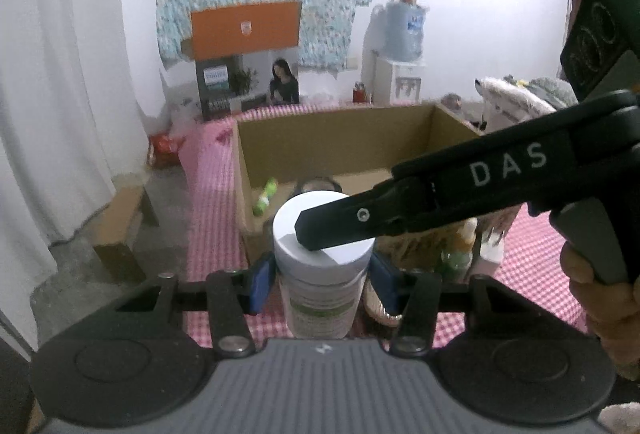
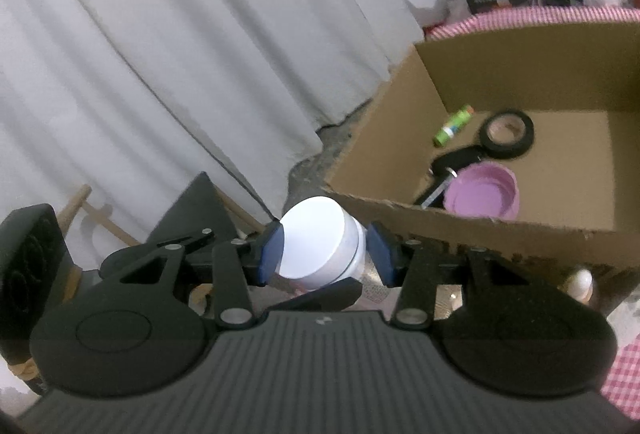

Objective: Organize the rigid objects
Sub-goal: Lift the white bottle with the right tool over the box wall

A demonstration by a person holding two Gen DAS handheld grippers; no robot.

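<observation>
A white-capped jar with a green label (image 1: 322,274) stands upright between the blue pads of my left gripper (image 1: 322,280), which is shut on its body. My right gripper (image 2: 324,254) comes in from the right and above, its blue pads closed against the jar's white cap (image 2: 316,238); its black finger (image 1: 340,226) lies across the cap in the left wrist view. Behind stands an open cardboard box (image 2: 380,138) holding a green tube (image 2: 454,124), a black tape roll (image 2: 507,132), a purple bowl (image 2: 482,196) and a dark tool (image 2: 448,174).
The box sits on a pink checked tablecloth (image 1: 216,194). Bottles and a basket (image 1: 448,246) crowd the table just right of the jar. White curtains (image 2: 160,54) hang on the left. A printed carton (image 1: 248,82) and a water dispenser (image 1: 400,58) stand at the back.
</observation>
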